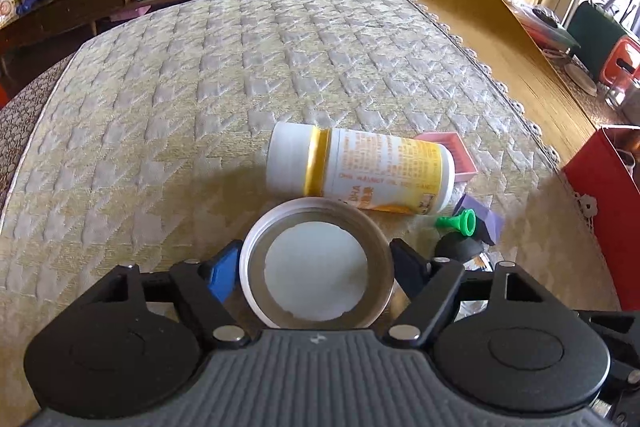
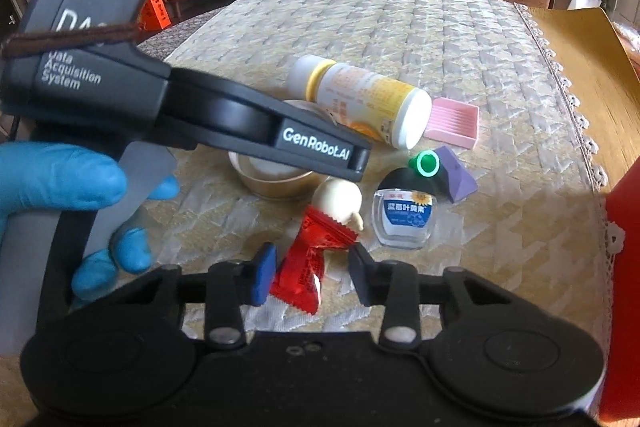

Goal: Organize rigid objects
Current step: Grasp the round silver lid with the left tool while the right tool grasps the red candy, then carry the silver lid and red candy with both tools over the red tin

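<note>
- Left gripper (image 1: 316,269): fingers pressed on either side of a round, gold-walled tin with a white rim and white inner base (image 1: 316,267), gripping it, mouth toward the camera.
- Just beyond the tin: white plastic bottle with yellow label and gold band (image 1: 360,171), lying on its side on the quilted cream tablecloth (image 1: 200,87).
- Right gripper (image 2: 312,273): fingers spread, clamping nothing; red crinkled candy wrapper (image 2: 308,267) lies between them.
- Just ahead, slightly right: small clear bottle with blue label and green cap (image 2: 404,219).

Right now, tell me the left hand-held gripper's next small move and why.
Probably lift straight up: the left hand-held gripper has its fingers against both sides of the round tin, which seems gripped, and the white bottle lies on its side just beyond, so pushing forward risks a bump.
</note>
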A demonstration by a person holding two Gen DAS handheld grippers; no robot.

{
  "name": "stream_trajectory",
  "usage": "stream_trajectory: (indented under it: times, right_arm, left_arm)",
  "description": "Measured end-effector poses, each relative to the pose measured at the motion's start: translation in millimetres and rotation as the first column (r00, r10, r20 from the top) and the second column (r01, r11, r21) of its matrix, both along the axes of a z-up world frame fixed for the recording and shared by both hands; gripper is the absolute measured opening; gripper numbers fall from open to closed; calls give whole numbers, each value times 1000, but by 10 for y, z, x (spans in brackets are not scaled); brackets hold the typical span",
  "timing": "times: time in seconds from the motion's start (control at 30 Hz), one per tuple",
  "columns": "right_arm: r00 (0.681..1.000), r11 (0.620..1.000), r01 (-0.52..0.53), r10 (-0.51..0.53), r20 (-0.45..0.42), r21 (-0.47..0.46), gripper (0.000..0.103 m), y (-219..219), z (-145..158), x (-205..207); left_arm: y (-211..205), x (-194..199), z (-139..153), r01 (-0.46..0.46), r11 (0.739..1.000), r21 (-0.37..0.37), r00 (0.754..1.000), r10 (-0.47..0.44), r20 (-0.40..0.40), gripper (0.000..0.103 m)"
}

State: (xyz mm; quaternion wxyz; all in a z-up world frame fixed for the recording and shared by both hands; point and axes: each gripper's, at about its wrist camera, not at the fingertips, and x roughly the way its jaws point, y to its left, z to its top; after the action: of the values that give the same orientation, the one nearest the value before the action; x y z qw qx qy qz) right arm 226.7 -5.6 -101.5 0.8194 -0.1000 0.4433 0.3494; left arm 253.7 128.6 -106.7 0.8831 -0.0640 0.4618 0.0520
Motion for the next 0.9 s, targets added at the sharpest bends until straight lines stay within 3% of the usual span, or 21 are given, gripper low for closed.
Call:
stream_trajectory:
  times: [0.13,0.17,0.53,0.9]
  right_arm:
    - [1000,1000,9,-8,-16,24,31,-79,23,-1]
    - [1000,1000,11,-10,-16,23,18,-93,30,-7]
    - [1000,999,25,-25,-2,45,18,-322,133,-99]
    - [998,997,62,-62,12,54,18,-883,418,-168]
  left_arm:
    - [14,-28,3,-2,1000,-1,1000,2,4,78]
    - [15,-41,3,-2,1000,-1,1000,2,5,78]
    - [15,-177,87,-4,1000,-11,1000,4,12,78]
    - [-22,-384,224,10,1000,-18,1000,-9,12,78]
